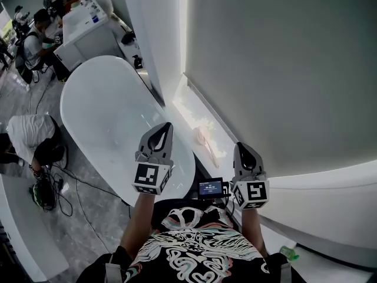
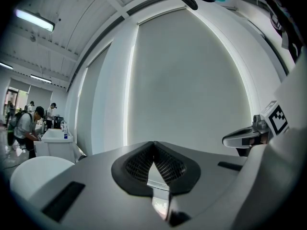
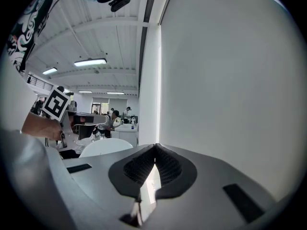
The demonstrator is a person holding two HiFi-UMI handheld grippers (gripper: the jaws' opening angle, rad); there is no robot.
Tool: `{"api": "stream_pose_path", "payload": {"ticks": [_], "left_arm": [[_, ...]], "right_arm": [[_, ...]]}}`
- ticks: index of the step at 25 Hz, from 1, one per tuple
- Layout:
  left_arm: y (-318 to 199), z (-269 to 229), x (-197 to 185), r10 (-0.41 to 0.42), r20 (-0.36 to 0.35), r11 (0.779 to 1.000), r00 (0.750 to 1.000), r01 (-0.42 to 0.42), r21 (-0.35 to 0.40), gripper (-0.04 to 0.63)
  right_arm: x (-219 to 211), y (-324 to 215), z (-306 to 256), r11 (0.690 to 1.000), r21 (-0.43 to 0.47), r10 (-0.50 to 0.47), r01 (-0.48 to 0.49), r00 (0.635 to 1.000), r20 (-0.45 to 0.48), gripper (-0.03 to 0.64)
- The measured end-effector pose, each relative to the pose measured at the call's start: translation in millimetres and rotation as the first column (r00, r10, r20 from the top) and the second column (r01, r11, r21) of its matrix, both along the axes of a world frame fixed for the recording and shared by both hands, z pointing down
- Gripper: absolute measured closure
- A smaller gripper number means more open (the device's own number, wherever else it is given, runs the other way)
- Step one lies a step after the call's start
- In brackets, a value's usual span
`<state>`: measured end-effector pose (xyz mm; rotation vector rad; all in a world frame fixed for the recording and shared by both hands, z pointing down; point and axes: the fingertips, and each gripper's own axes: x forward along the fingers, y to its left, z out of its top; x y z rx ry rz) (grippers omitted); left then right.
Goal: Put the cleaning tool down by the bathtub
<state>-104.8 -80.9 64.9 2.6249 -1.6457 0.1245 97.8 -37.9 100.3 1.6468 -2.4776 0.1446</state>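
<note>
- Both grippers are up in front of the person, raised over the near end of the bathtub (image 1: 112, 114) and pointing at the pale blind (image 1: 283, 69).
- The left gripper (image 1: 163, 127) has its jaws pressed together at the tips. Its own view shows the dark ribbed pads (image 2: 139, 164) meeting in a point, with nothing between them.
- It's the same with the right gripper (image 1: 243, 147): the tips touch in its own view and it carries nothing.
- Neither gripper touches anything, and the two are held apart at about the same height.
- The cleaning tool (image 1: 201, 137) is a pinkish piece lying flat on the bright ledge (image 1: 188, 108) under the blind. It sits just beside the bathtub's right rim, between the tub and the wall, and ahead of both grippers.
- The bathtub is a white oval, and its inside shows smooth white with a few glints of light.
- A small screen (image 1: 211, 187) glows at the person's chest, between the two forearms.
- Beyond the tub's far end there's a white surface (image 1: 82, 31) with small bottles (image 1: 94, 17) on top, and a seated person (image 1: 36, 43) beside it.
- Another person (image 1: 29, 135) crouches on the floor left of the tub, with black cables (image 1: 70, 187) trailing nearby.
</note>
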Motion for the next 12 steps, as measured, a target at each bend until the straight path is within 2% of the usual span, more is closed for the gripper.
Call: {"api": "stream_pose_path", "payload": {"ticks": [3, 7, 12], "left_arm": [[-5, -7, 0, -0.011, -0.026, 1.000, 1.000, 0.011, 0.027, 0.580], [-3, 2, -1, 0.001, 0.023, 1.000, 1.000, 0.000, -0.016, 0.580], [1, 5, 2, 0.014, 0.020, 1.000, 1.000, -0.014, -0.020, 0.580]], "right_arm": [[0, -2, -2, 1.000, 0.001, -0.002, 0.002, 1.000, 0.006, 0.591], [-1, -1, 3, 1.000, -0.009, -0.007, 0.007, 1.000, 0.003, 0.589], [-3, 5, 7, 1.000, -0.024, -0.009, 0.009, 1.000, 0.000, 0.591]]}}
